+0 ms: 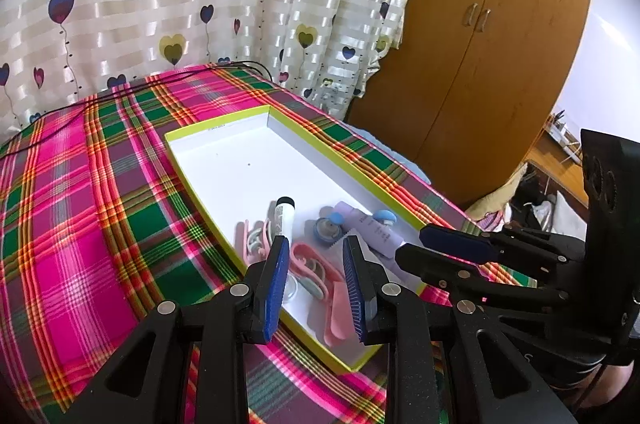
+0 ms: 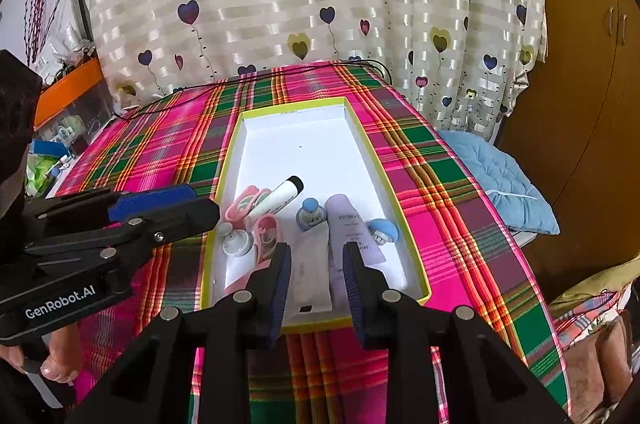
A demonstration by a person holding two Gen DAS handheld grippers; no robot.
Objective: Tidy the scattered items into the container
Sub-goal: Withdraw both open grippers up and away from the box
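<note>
A white box with a yellow-green rim lies on the plaid cloth. At its near end lie several items: a white marker with a black cap, a lilac tube, two small blue-capped figures, pink clips, a white sachet and a white tube. My left gripper hovers open above the box's near left corner, holding nothing. My right gripper hovers open over the near edge, also holding nothing.
The pink and green plaid cloth covers the table. A black cable runs along its far edge by the heart-print curtain. A wooden wardrobe and a blue cushion are to the right. A person's hand holds the left gripper.
</note>
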